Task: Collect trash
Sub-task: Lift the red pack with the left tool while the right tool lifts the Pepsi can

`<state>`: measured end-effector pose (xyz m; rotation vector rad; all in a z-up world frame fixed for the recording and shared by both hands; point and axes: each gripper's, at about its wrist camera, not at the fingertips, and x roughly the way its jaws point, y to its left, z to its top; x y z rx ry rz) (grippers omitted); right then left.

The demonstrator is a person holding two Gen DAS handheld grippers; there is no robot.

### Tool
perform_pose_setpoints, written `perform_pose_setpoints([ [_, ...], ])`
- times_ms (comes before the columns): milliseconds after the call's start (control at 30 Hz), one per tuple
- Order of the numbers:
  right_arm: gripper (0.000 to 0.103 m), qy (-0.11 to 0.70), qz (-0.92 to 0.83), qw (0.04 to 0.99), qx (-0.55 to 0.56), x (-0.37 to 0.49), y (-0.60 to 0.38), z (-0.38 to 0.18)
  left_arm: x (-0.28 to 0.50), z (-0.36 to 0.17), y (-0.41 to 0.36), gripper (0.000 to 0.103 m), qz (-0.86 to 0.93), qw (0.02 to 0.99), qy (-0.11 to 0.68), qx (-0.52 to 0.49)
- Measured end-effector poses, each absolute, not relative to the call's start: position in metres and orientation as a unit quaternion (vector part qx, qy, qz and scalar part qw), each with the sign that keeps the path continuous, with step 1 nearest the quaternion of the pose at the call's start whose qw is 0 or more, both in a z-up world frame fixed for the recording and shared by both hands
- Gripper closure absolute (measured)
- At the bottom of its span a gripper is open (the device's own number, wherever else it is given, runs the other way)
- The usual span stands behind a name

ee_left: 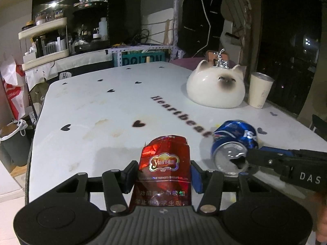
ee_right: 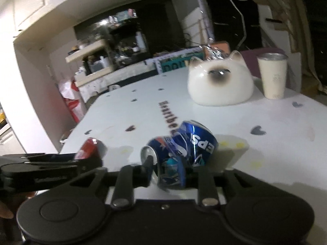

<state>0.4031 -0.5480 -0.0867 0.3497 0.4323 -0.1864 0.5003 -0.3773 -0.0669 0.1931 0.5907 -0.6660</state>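
The left gripper (ee_left: 163, 173) is closed on a crumpled red foil cigarette pack (ee_left: 164, 163), held just above the white heart-printed table (ee_left: 92, 106). The right gripper (ee_right: 166, 169) clamps a crushed blue aluminium drink can (ee_right: 181, 149) at its top end, just right of the pack. The can's dented wall gives the pads (ee_right: 143, 175) poor seating, so a quick lift could likely twist it free onto the table.
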Motion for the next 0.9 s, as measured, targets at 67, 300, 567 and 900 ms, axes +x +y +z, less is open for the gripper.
perform_pose_setpoints([
  [67, 0.044, 0.200, -0.092, 0.961, 0.165, 0.401, -0.552, -0.085, 0.499, -0.067, -0.378, 0.049, -0.327, 0.898, 0.283, 0.088],
  [300, 0.010, 0.155, -0.049, 0.972, 0.171, 0.417, -0.590, -0.089, 0.494, -0.077, -0.385, 0.049, -0.337, 0.894, 0.284, 0.077],
  [567, 0.011, 0.188, -0.002, 0.954, 0.234, 0.452, -0.638, -0.109, 0.495, -0.093, -0.409, 0.049, -0.344, 0.893, 0.279, 0.080],
  [900, 0.011, 0.252, 0.054, 0.955, 0.148, 0.455, -0.604, -0.104, 0.508, -0.103, -0.417, 0.049, -0.332, 0.901, 0.273, 0.056],
])
